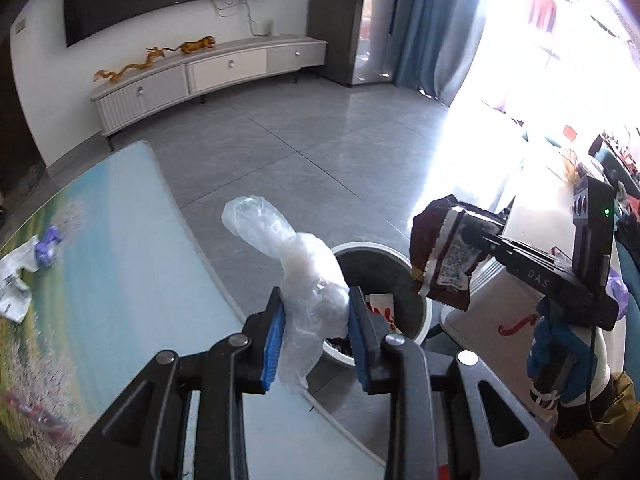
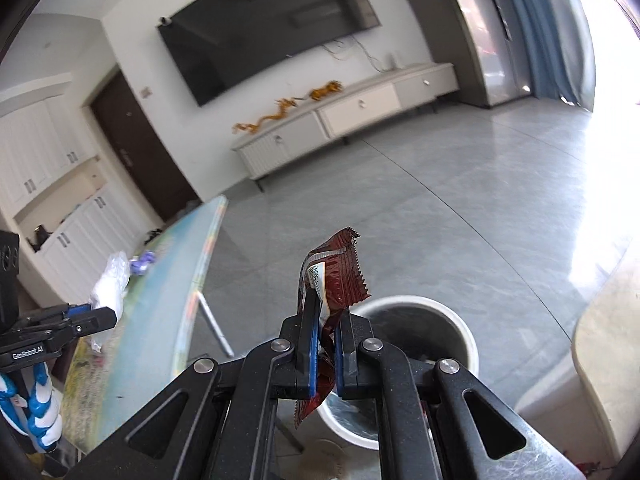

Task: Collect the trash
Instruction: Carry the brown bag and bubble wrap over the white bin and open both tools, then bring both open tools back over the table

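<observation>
Clear plastic bag [image 1: 308, 280] clamped in left gripper [image 1: 316, 300] above bin [image 1: 420, 256]

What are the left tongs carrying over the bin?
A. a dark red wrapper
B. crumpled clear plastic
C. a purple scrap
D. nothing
B: the left tongs pinch crumpled clear plastic above the bin; the right tongs hold the red wrapper.

Daylight is flooding in through the window [image 1: 560, 40], blowing out that whole side. The floor [image 1: 304, 152] is shining with glare, and the fisheye edges are bending and darkening
</observation>
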Demonstrator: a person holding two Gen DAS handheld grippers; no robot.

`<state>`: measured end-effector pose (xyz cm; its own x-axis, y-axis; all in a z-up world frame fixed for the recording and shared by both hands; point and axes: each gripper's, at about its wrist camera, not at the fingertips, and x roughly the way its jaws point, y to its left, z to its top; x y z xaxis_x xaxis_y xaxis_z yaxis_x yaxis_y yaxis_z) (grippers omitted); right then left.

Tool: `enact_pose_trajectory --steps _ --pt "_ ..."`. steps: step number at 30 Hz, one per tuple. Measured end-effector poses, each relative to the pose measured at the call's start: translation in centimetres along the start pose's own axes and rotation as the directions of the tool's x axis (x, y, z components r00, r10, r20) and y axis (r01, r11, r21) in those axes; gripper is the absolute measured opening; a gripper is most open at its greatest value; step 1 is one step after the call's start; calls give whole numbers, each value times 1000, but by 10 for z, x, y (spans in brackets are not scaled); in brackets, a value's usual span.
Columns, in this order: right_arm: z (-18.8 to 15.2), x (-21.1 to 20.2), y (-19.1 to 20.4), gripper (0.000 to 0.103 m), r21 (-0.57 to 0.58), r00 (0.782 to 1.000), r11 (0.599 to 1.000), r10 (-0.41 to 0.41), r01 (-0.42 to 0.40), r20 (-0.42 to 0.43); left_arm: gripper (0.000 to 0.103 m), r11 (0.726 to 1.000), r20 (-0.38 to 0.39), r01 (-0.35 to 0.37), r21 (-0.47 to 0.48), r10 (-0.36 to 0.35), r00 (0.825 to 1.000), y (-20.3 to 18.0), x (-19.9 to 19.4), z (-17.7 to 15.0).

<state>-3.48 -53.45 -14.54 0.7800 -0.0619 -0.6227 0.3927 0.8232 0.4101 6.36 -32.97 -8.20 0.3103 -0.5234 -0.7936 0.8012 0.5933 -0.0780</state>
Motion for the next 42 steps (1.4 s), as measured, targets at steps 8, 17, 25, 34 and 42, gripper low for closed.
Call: enact_pose_trajectory --steps 8,17,25,34,42 --pt "-7 36 -38 6 35 993 997 -72 76 -94 30 995 -114 96 -10 -97 989 -32 91 29" --pt "-16 64 -54 14 27 975 988 -146 153 -169 54 978 -154 166 -127 -184 971 -28 136 42" --pt "-13 60 -50 27 21 974 986 -160 166 -162 54 974 -108 178 -138 -193 975 -25 115 38" --pt "-3 31 -23 30 -32 981 986 -165 163 -99 54 991 56 31 -133 -24 998 -7 47 28" --pt "5 8 25 35 -108 993 989 -110 105 -41 54 982 170 -135 -135 157 973 18 -22 11"
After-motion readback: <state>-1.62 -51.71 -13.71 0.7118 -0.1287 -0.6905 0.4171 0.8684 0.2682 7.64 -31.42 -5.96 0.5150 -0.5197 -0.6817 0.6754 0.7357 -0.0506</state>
